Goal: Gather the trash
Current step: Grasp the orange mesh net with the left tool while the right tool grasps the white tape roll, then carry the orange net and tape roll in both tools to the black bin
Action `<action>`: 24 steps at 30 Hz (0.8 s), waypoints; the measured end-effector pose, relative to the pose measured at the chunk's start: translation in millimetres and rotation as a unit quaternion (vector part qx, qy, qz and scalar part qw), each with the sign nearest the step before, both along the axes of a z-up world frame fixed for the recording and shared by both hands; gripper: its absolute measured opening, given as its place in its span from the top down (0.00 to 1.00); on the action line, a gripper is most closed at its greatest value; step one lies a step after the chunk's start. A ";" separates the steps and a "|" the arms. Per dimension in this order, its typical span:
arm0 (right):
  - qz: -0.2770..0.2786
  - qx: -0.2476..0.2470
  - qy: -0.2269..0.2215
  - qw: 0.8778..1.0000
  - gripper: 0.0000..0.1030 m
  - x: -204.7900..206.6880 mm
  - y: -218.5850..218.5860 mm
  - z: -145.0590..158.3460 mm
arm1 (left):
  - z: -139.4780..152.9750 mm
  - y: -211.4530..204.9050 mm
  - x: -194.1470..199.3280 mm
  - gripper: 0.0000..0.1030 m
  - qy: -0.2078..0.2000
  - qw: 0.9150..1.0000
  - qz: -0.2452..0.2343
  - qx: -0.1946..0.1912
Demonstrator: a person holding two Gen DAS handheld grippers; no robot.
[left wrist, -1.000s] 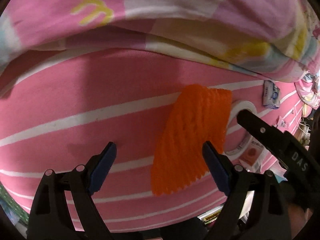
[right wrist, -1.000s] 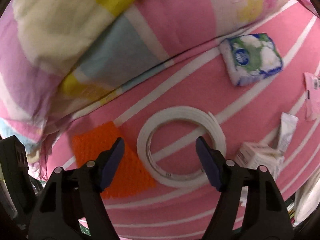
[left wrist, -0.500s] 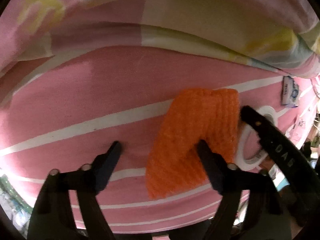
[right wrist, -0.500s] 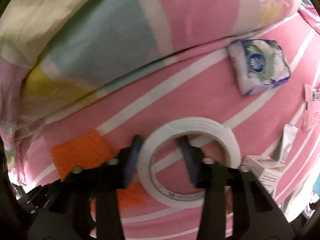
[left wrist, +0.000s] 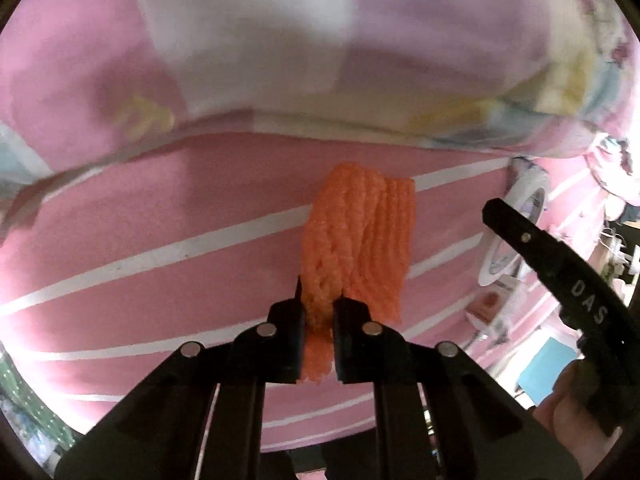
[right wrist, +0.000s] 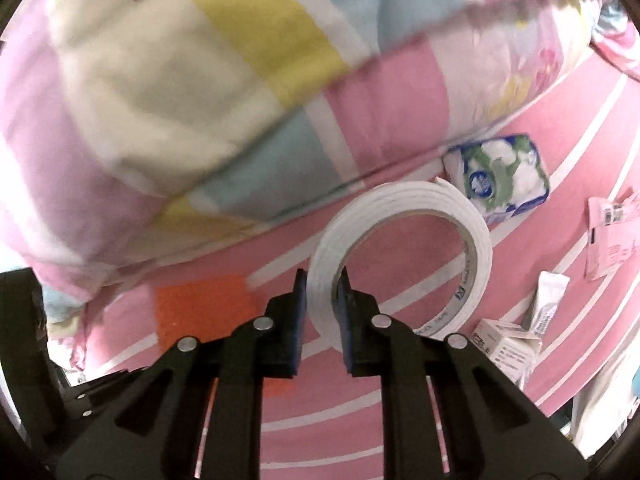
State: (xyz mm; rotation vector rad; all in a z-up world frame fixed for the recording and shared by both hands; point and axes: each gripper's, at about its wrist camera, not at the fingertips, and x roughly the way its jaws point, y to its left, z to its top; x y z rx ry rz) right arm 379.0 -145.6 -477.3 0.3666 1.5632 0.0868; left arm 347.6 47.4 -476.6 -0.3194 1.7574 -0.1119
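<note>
An orange foam net (left wrist: 360, 232) hangs crumpled above the pink striped sheet (left wrist: 160, 220). My left gripper (left wrist: 318, 304) is shut on its lower end. The net also shows as an orange patch (right wrist: 192, 312) in the right wrist view. A white tape roll (right wrist: 472, 240) stands tilted up off the sheet. My right gripper (right wrist: 323, 284) has its jaws closing on the roll's near rim, one pad inside the ring and one outside, both pressing on it. The roll (left wrist: 524, 188) also shows at the right edge of the left wrist view, behind the right gripper's black body.
A patchwork quilt (right wrist: 200, 100) is bunched along the far side of the sheet. To the right of the roll lie a tissue pack (right wrist: 500, 176), a small white box (right wrist: 504, 348), a white sachet (right wrist: 548, 300) and a pink label (right wrist: 612, 240).
Both grippers went from wide open to closed, the left on the orange net, the right on the tape roll's rim. Both rose; the net now hangs bunched and the roll tilts up.
</note>
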 end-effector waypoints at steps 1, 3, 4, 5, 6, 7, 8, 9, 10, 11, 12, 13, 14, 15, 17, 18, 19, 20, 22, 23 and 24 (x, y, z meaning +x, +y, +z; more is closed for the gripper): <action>0.000 0.001 -0.003 1.000 0.85 -0.4 -0.7 5.9 | 4.4 -0.3 -0.2 0.90 -0.004 1.000 0.000 -0.002; -0.002 0.003 -0.010 1.000 0.85 -6.6 0.1 24.8 | 17.6 -2.0 -1.5 0.90 -0.012 1.000 0.001 -0.008; -0.003 0.004 -0.013 1.000 0.85 -9.1 -2.7 30.7 | 24.8 -2.0 -3.5 0.90 -0.016 1.000 0.002 -0.011; -0.005 0.006 -0.017 1.000 0.85 -13.0 -6.1 38.7 | 31.2 -3.3 -3.1 0.90 -0.019 1.000 0.002 -0.014; -0.006 0.007 -0.021 1.000 0.85 -15.9 -8.1 48.4 | 40.0 -4.0 -5.3 0.90 -0.025 1.000 0.002 -0.017; -0.005 0.007 -0.027 1.000 0.85 -19.5 -11.6 58.8 | 49.9 -8.7 -5.8 0.90 -0.030 0.999 0.001 -0.020; -0.005 0.008 -0.030 1.000 0.85 -19.0 -15.7 64.5 | 57.8 -9.4 -5.9 0.90 -0.034 0.999 0.000 -0.022; -0.004 0.009 -0.034 0.999 0.85 -24.6 -19.5 76.2 | 68.5 -10.3 -8.1 0.90 -0.040 0.999 -0.002 -0.024; -0.005 0.011 -0.039 0.999 0.85 -31.0 -22.3 89.1 | 76.9 -5.4 -4.4 0.90 -0.046 0.999 -0.005 -0.025; -0.006 0.012 -0.042 0.999 0.85 -32.7 -17.9 98.8 | 85.4 -7.0 -6.6 0.90 -0.050 0.998 -0.007 -0.027; -0.007 0.015 -0.046 0.999 0.85 -37.8 -20.7 109.8 | 98.5 -8.6 -11.0 0.90 -0.056 0.998 -0.011 -0.029; -0.009 0.018 -0.048 0.999 0.85 -30.1 -21.3 121.7 | 104.7 -9.9 -7.0 0.90 -0.060 0.998 -0.013 -0.029; -0.010 0.021 -0.053 0.998 0.85 -35.3 -22.3 133.5 | 113.1 -12.0 -9.0 0.90 -0.065 0.997 -0.015 -0.030; -0.009 0.026 -0.057 0.998 0.85 -38.3 -23.6 145.1 | 122.1 -12.8 -11.5 0.90 -0.070 0.997 -0.019 -0.031; -0.003 0.033 -0.064 0.997 0.85 -46.5 -21.6 167.3 | 146.2 -10.7 -20.1 0.90 -0.083 0.996 -0.028 -0.031; -0.001 0.034 -0.069 0.997 0.85 -49.6 -13.6 173.1 | 152.7 -15.7 -20.8 0.90 -0.087 0.995 -0.030 -0.032; 0.000 0.036 -0.075 0.997 0.85 -56.9 -12.7 185.4 | 163.4 -16.6 -28.2 0.90 -0.093 0.995 -0.033 -0.033; 0.000 0.037 -0.080 0.996 0.85 -65.2 -12.2 195.5 | 172.1 -16.9 -31.6 0.90 -0.097 0.994 -0.036 -0.033; -0.001 0.035 -0.091 0.995 0.85 -77.3 -9.1 220.0 | 192.4 -22.9 -42.6 0.90 -0.110 0.992 -0.043 -0.035; -0.002 0.034 -0.097 0.995 0.85 -83.9 -9.5 230.8 | 202.8 -23.9 -47.8 0.90 -0.116 0.992 -0.046 -0.036; -0.002 0.032 -0.102 0.994 0.85 -89.7 -5.7 236.3 | 215.9 -27.4 -55.5 0.90 -0.124 0.990 -0.049 -0.039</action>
